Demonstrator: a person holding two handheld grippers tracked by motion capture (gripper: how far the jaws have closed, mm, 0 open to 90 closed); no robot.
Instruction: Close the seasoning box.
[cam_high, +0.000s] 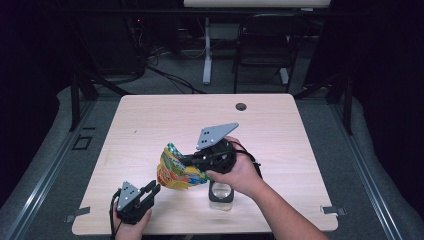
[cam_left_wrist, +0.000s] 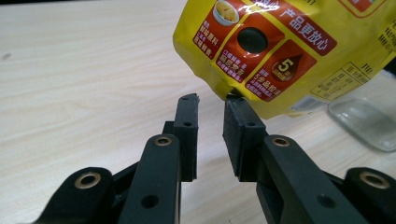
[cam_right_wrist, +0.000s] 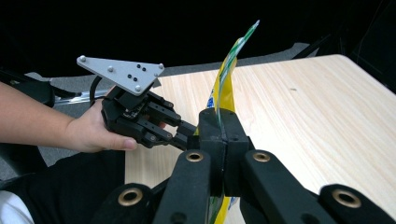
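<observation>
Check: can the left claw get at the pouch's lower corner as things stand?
Probably yes. The left claw sits right at the yellow pouch, jaws apart, one pad at its lower edge, nothing between. The right claw holds the pouch up off the table.

A pouch (cam_high: 176, 172) hangs above the table (cam_high: 280, 125), clamped in the right gripper (cam_high: 197, 161) at mid-table. The left gripper (cam_high: 152, 189) sits left of and nearer than the pouch, its tips at the lower corner, possibly touching. A jar (cam_high: 221, 192) stands right of the pouch, under the right hand (cam_high: 240, 172).
</observation>
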